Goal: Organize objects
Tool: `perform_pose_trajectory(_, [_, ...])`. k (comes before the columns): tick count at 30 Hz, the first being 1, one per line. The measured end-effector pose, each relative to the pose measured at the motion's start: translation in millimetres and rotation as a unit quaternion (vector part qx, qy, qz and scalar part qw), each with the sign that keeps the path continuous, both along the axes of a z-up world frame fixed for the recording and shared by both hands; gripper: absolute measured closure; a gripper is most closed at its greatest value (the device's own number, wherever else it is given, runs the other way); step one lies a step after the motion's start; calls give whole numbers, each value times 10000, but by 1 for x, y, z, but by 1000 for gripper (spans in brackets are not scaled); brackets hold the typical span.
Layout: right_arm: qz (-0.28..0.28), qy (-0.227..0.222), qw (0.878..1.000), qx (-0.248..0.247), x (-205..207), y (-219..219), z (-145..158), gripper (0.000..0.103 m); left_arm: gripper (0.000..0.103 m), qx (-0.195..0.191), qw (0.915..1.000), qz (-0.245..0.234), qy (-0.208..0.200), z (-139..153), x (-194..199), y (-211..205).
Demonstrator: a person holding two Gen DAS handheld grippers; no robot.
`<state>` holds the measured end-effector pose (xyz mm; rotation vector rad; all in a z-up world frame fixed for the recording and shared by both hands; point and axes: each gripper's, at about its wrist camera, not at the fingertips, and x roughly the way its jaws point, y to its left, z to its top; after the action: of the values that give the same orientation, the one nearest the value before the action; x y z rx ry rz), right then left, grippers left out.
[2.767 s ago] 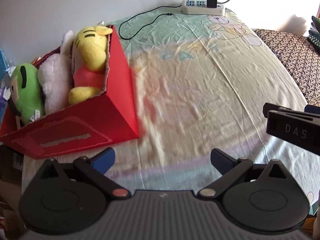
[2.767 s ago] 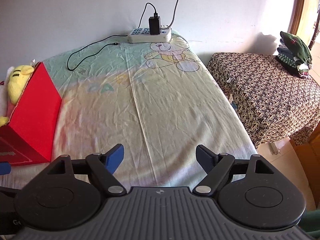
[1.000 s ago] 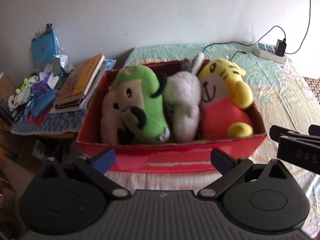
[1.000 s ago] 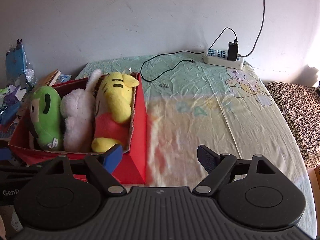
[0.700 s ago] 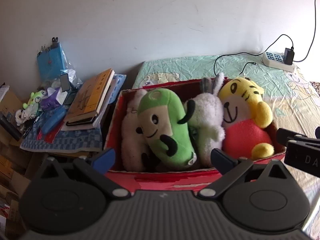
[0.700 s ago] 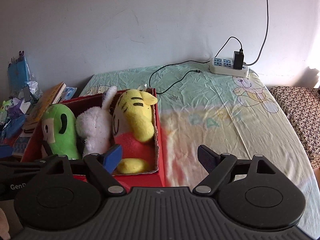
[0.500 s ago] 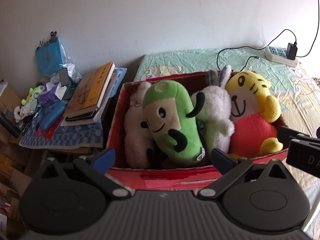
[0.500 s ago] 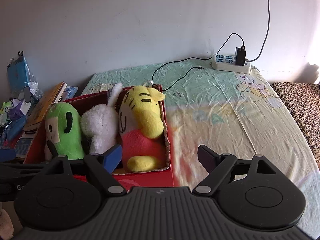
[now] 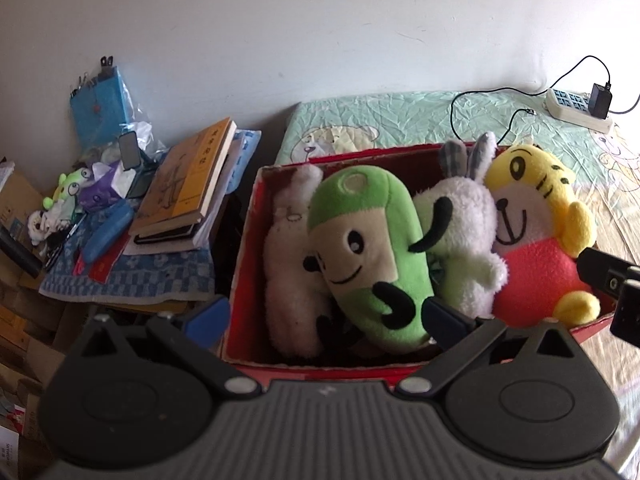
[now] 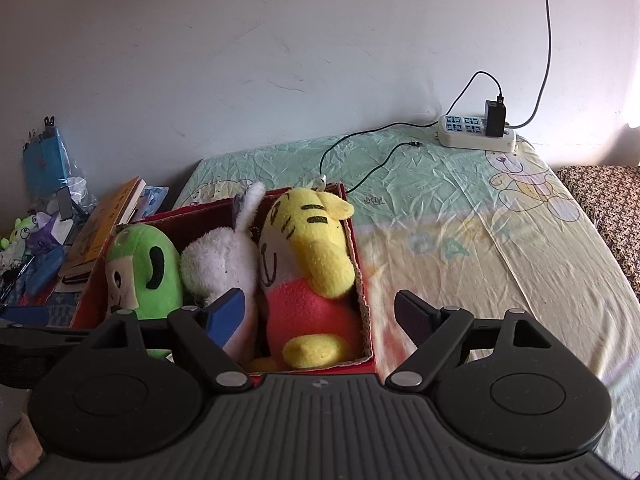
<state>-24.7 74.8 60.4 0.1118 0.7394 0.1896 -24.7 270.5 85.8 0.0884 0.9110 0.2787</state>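
The left gripper (image 9: 324,318) is spread wide with nothing between its blue-tipped fingers (image 9: 208,316), poised above the near wall of the red box (image 9: 240,264); its fingers straddle the left half of the box opening. The right gripper (image 10: 320,314) is likewise spread and empty, its left finger in front of the white rabbit plush (image 10: 224,264) and its right finger over the bedsheet (image 10: 480,248) just beyond the box's right wall. The red box sits at the left edge of the bed, near the bed's far-left corner, and holds four soft toys packed side by side. Seen from the left wrist, from left to right these are a pale cream plush (image 9: 290,272) against the left wall, a green plush (image 9: 368,248) leaning over it, the white rabbit plush (image 9: 464,224) with grey-striped ears, and a yellow tiger plush (image 9: 536,240) in a red top against the right wall. The green plush lies directly ahead of the left gripper, between its fingers; the yellow tiger plush (image 10: 308,272) lies directly ahead of the right gripper. Left of the box, off the bed, a stack of books (image 9: 188,184) rests on a blue checked cloth (image 9: 132,280) among small clutter. At the far right edge of the bed a white power strip (image 10: 476,132) lies against the wall, with a black charger (image 10: 495,118) plugged in and its cable trailing across the sheet.
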Motion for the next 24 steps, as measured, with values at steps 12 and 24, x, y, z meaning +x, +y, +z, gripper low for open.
perform_pose_trajectory(12, [-85, 207, 9997, -129, 18, 5, -11, 19, 2, -149, 9997, -193, 93, -13, 17, -1])
perform_pose_trajectory(24, [-97, 337, 9991, -232, 24, 8, -17, 19, 2, -249, 9994, -210, 101, -22, 20, 2])
